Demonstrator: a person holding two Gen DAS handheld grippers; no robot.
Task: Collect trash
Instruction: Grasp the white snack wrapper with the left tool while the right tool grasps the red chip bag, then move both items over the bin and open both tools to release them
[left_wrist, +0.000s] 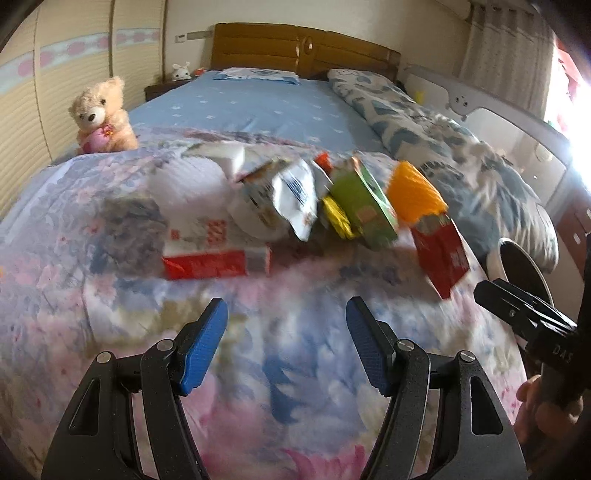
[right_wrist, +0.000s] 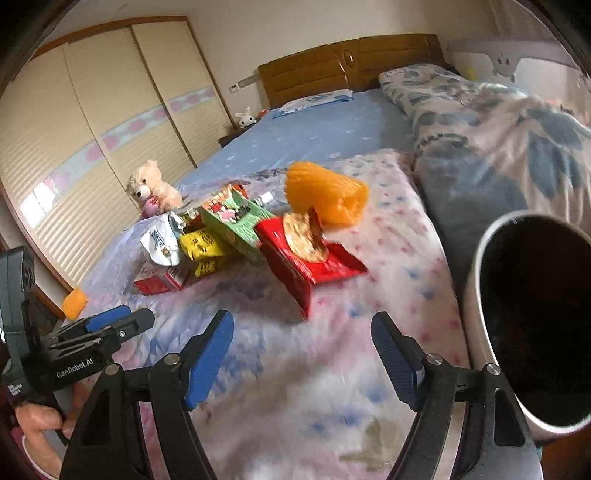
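On floral quilt (right_wrist: 295, 369): heap of snack wrappers (right_wrist: 229, 229), orange foam net (right_wrist: 325, 195). Left gripper (left_wrist: 286, 347), right gripper (right_wrist: 301, 358): jaws apart, empty. White bin (right_wrist: 476, 295) alongside.

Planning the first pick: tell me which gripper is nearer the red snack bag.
Right. The right gripper sits just short of the red snack bag, jaws open. The left gripper is farther off to its left, facing the red box.

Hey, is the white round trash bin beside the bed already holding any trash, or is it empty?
Cannot tell. The white round trash bin shows only a dark interior in the right wrist view, and the left wrist view catches just its rim.
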